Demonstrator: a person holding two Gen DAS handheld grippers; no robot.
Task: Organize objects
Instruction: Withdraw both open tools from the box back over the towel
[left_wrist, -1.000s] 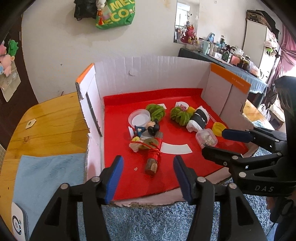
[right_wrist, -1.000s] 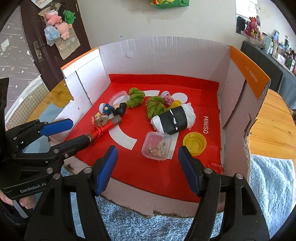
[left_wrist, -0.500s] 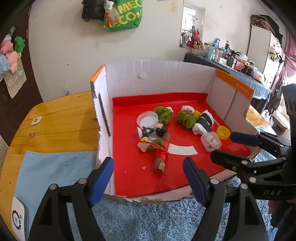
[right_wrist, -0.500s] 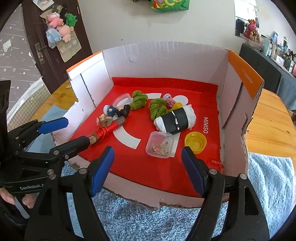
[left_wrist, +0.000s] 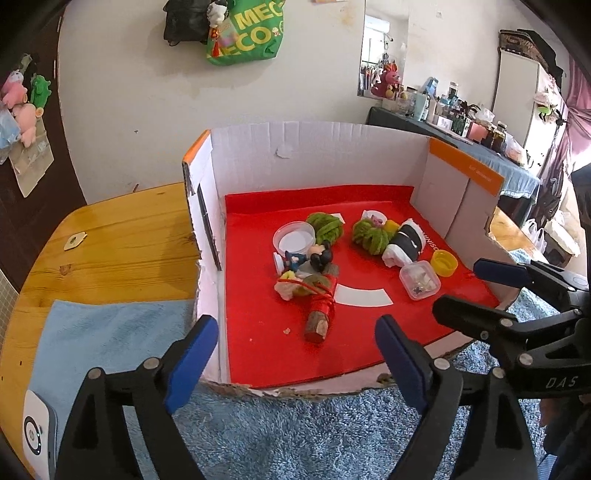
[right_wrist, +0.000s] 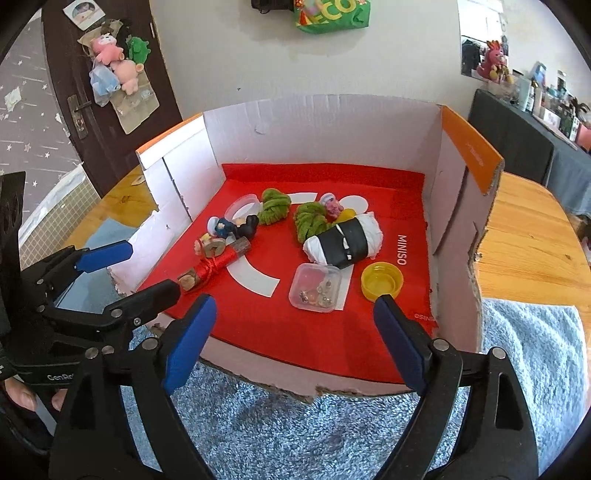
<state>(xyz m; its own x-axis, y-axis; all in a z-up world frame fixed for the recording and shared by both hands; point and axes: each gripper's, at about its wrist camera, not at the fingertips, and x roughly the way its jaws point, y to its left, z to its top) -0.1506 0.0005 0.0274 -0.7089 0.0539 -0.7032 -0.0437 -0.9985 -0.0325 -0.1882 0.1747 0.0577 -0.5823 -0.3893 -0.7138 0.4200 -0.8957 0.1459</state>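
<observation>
Red mat (right_wrist: 376, 332), white "MINISO" lettering (right_wrist: 402, 250)

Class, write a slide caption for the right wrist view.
Opening right gripper, nothing between its jaws, hovers before clear plastic trinket box and yellow bottle cap.

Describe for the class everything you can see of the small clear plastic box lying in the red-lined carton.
The small clear plastic box is square with rounded corners, looks like thin transparent plastic, and holds tiny mixed trinkets. It lies flat on the red lining, partly over a white patch, in front of the black-and-white bundle and beside the yellow cap. No gripper touches it.
</observation>
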